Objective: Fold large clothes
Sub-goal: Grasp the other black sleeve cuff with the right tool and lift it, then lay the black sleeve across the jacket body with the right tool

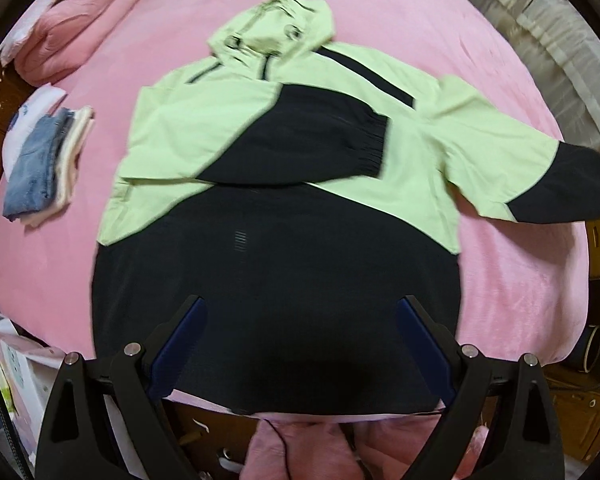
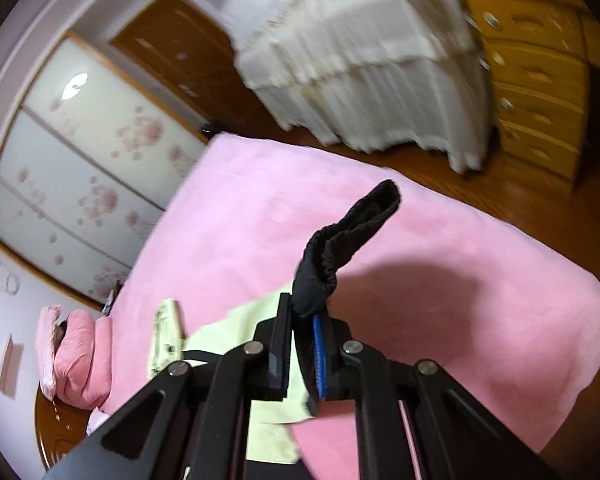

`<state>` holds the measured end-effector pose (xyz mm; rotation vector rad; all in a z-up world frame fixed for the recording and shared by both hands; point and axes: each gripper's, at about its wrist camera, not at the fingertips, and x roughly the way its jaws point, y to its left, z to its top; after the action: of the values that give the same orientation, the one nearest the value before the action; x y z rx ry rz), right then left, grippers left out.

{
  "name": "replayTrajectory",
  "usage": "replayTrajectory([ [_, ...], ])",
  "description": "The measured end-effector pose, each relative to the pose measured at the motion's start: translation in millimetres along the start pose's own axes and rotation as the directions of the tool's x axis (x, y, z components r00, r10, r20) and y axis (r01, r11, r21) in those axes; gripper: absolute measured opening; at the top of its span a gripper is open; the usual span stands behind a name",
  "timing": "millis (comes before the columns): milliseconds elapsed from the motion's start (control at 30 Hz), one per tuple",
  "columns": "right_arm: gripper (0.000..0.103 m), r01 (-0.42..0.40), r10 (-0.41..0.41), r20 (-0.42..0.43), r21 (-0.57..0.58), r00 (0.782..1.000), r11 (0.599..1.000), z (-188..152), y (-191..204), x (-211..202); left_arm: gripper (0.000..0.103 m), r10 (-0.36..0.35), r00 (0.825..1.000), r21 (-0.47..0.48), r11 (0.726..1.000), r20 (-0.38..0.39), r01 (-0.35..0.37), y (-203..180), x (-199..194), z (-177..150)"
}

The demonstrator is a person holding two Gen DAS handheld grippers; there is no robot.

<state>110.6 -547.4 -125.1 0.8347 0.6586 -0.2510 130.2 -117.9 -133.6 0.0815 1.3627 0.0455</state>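
A lime-green and black hooded jacket (image 1: 260,152) lies flat on the pink bed (image 1: 500,280), hood at the far end. One sleeve is folded across its chest, black cuff (image 1: 374,146) to the right. The other sleeve (image 1: 540,176) stretches out to the right. My left gripper (image 1: 300,320) is open and empty above the jacket's black hem. My right gripper (image 2: 302,312) is shut on the black cuff (image 2: 340,248) of the outstretched sleeve and holds it above the bed (image 2: 460,280); green jacket fabric (image 2: 268,420) lies below it.
A stack of folded clothes (image 1: 44,164) lies on the bed's left side, with pink pillows (image 1: 72,28) beyond. A white frilled cover (image 2: 360,80), a wooden drawer chest (image 2: 540,80) and flowered wardrobe doors (image 2: 80,160) stand around the bed.
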Motion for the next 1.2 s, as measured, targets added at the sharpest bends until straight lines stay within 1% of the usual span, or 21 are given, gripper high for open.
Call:
replayTrajectory([
  [100, 0.008, -0.050, 0.052, 0.030, -0.088, 0.998, 0.995, -16.1, 60.8, -8.3, 0.094, -0.003, 0.999, -0.010, 1.000, 0.037, 0.003, 46.8, -7.9, 2.0],
  [167, 0.008, -0.080, 0.086, 0.032, -0.147, 0.996, 0.986, -29.9, 99.6, -8.2, 0.094, -0.002, 0.998, -0.016, 1.000, 0.065, 0.003, 80.3, -12.8, 5.6],
  [233, 0.008, -0.106, 0.114, 0.023, -0.222, 0.993, 0.969, -49.4, 142.5, -5.1, 0.094, 0.001, 0.997, -0.021, 1.000, 0.083, 0.000, 108.8, -16.0, 9.8],
  [300, 0.008, -0.127, 0.134, 0.001, -0.314, 0.991, 0.941, -74.3, 185.8, 3.2, 0.094, 0.006, 0.995, -0.026, 1.000, 0.097, -0.003, 137.1, -18.6, 13.7],
  [400, 0.008, -0.133, 0.123, -0.051, -0.410, 0.991, 0.902, -114.8, 236.6, 24.5, 0.094, 0.024, 0.995, -0.042, 0.999, 0.099, -0.020, 171.0, -20.1, 18.3],
  [533, 0.009, -0.093, 0.051, -0.105, -0.442, 0.993, 0.892, -165.7, 275.7, 66.0, 0.094, 0.027, 0.995, -0.072, 0.997, 0.093, -0.020, 199.7, -19.6, 21.7],
  [567, 0.012, -0.090, 0.039, -0.123, -0.445, 0.992, 0.891, -175.6, 280.2, 76.0, 0.094, 0.030, 0.995, -0.074, 0.997, 0.095, -0.023, 204.5, -19.1, 20.7],
  [600, 0.014, -0.094, 0.021, -0.163, -0.452, 0.986, 0.887, -190.1, 283.6, 91.1, 0.094, 0.036, 0.995, -0.073, 0.997, 0.095, -0.029, 208.5, -17.5, 20.3],
  [633, 0.015, -0.104, -0.003, -0.222, -0.467, 0.975, 0.878, -201.7, 285.6, 109.4, 0.094, 0.048, 0.995, -0.075, 0.996, 0.090, -0.042, 211.1, -15.0, 20.1],
  [700, 0.025, -0.118, -0.046, -0.300, -0.505, 0.953, 0.855, -223.9, 286.5, 132.0, 0.094, 0.048, 0.995, -0.082, 0.996, 0.084, -0.041, 214.0, -14.4, 18.6],
  [733, 0.027, -0.104, -0.071, -0.303, -0.523, 0.950, 0.846, -231.0, 286.7, 136.7, 0.094, 0.020, 0.996, -0.085, 0.996, 0.091, -0.013, 212.6, -17.6, 17.6],
  [767, 0.033, -0.099, -0.080, -0.298, -0.541, 0.951, 0.835, -237.2, 284.8, 137.5, 0.094, -0.012, 0.995, -0.082, 0.996, 0.102, 0.020, 210.6, -20.9, 17.1],
  [800, 0.044, -0.106, -0.072, -0.296, -0.544, 0.953, 0.833, -237.3, 282.4, 137.2, 0.094, -0.046, 0.993, -0.070, 0.996, 0.112, 0.054, 207.6, -23.7, 17.3],
  [833, 0.051, -0.112, -0.063, -0.295, -0.539, 0.953, 0.835, -238.8, 279.7, 135.1, 0.094, -0.070, 0.991, -0.048, 0.996, 0.117, 0.076, 203.1, -25.2, 18.2],
  [867, 0.058, -0.110, -0.062, -0.298, -0.529, 0.953, 0.842, -237.9, 278.1, 135.4, 0.094, -0.076, 0.990, -0.026, 0.996, 0.118, 0.080, 198.1, -25.2, 19.9],
  [933, 0.058, -0.112, -0.064, -0.319, -0.504, 0.946, 0.856, -237.7, 267.5, 136.0, 0.094, -0.071, 0.991, 0.004, 0.997, 0.110, 0.071, 188.6, -21.5, 28.2],
  [967, 0.058, -0.109, -0.070, -0.329, -0.495, 0.942, 0.862, -235.8, 262.3, 136.3, 0.094, -0.083, 0.991, 0.011, 0.997, 0.101, 0.082, 183.9, -18.2, 34.2],
  [1000, 0.058, -0.103, -0.079, -0.340, -0.486, 0.937, 0.868, -234.8, 256.7, 136.0, 0.094, -0.102, 0.991, 0.014, 0.995, 0.089, 0.101, 180.0, -14.9, 39.2],
  [1067, 0.058, -0.095, -0.088, -0.353, -0.469, 0.932, 0.878, -228.8, 246.6, 135.2, 0.094, -0.163, 0.985, 0.015, 0.987, 0.048, 0.162, 168.9, -3.9, 55.1],
  [1133, 0.058, -0.074, -0.109, -0.362, -0.458, 0.926, 0.886, -224.8, 231.7, 136.0, 0.094, -0.203, 0.979, 0.019, 0.979, 0.014, 0.202, 154.8, 8.5, 72.1],
  [1200, 0.059, -0.056, -0.128, -0.367, -0.450, 0.921, 0.891, -220.0, 217.3, 135.7, 0.094, -0.217, 0.976, 0.047, 0.975, -0.016, 0.218, 137.3, 26.1, 94.2],
])
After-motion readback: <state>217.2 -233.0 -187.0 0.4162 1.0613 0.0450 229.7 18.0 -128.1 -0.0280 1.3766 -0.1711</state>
